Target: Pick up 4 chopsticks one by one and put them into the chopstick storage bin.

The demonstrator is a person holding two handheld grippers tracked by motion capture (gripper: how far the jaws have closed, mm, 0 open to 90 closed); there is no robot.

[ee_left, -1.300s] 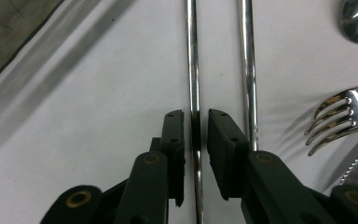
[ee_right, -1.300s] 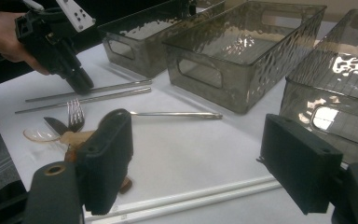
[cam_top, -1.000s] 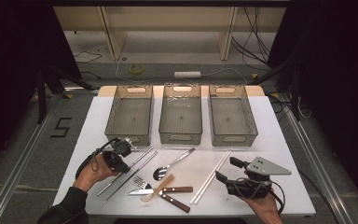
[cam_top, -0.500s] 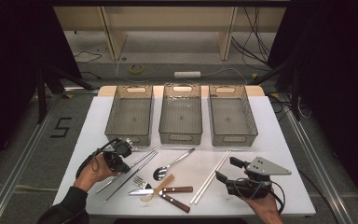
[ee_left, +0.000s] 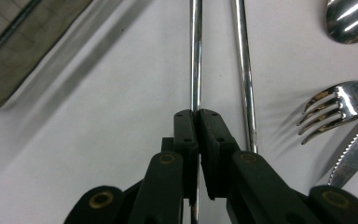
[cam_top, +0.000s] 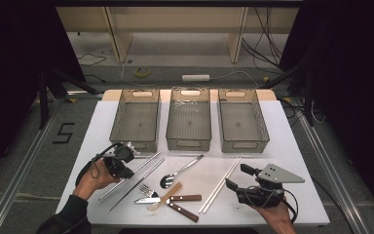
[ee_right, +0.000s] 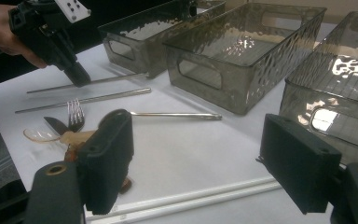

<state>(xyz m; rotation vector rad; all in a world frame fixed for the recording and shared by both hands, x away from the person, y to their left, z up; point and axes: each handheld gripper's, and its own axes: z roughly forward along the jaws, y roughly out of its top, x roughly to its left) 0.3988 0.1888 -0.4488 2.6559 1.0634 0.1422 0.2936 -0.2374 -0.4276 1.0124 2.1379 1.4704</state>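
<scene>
The left gripper (ee_left: 196, 113) is clamping a metal chopstick (ee_left: 195, 56) on the white table (cam_top: 292, 146), jaws pressed together around it, its twin (ee_left: 244, 70) lying just beside. Further right, spoon (cam_top: 177, 171), fork (cam_top: 147, 189) and knife (cam_top: 168, 199) are lying together. The right gripper (ee_right: 196, 158) is hovering, jaws wide apart, above white chopsticks (ee_right: 191, 198).
</scene>
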